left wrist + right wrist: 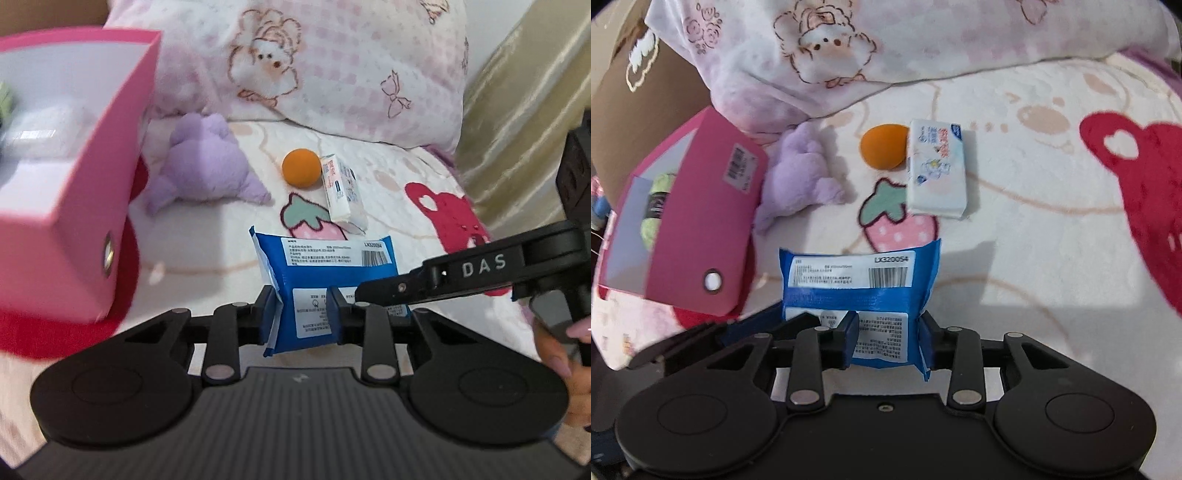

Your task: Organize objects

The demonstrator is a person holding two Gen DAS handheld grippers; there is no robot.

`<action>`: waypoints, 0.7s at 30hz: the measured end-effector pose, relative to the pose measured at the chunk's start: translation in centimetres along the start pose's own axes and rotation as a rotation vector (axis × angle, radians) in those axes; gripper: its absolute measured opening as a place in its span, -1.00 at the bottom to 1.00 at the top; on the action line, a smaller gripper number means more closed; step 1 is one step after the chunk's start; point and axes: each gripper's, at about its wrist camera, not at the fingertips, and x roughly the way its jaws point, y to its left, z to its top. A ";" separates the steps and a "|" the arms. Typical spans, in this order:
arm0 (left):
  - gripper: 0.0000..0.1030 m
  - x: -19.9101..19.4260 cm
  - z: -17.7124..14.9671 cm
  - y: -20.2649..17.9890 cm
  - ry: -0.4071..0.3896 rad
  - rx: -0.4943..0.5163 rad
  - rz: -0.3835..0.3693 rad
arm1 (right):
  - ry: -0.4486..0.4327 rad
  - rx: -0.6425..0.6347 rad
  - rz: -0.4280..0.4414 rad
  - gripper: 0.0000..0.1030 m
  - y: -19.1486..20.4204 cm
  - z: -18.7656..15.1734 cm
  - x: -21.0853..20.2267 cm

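Note:
A blue wipes packet (pixel 325 258) stands upright on the bed, held from both sides. My left gripper (pixel 303 308) is shut on its lower left part, pads pressing the wrapper. In the right wrist view the same packet (pixel 860 273) sits pinched between the pads of my right gripper (pixel 886 330). One of the right gripper's fingers (pixel 391 291) reaches in from the right in the left wrist view. A pink open box (pixel 85 192) stands to the left, with a green item (pixel 659 206) inside.
Beyond the packet lie a purple plush toy (pixel 207 162), an orange ball (pixel 301 168) and a white tissue pack (pixel 341 188) on the patterned blanket (pixel 1034 206). A printed pillow (pixel 332 55) closes the far side. A gold curtain (pixel 517 110) hangs at right. A hand (pixel 565 350) grips the right tool.

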 end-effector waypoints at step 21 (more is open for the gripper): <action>-0.48 -10.7 0.2 -1.4 -0.031 0.062 0.025 | -0.099 -0.146 0.117 0.12 6.7 -4.7 -5.9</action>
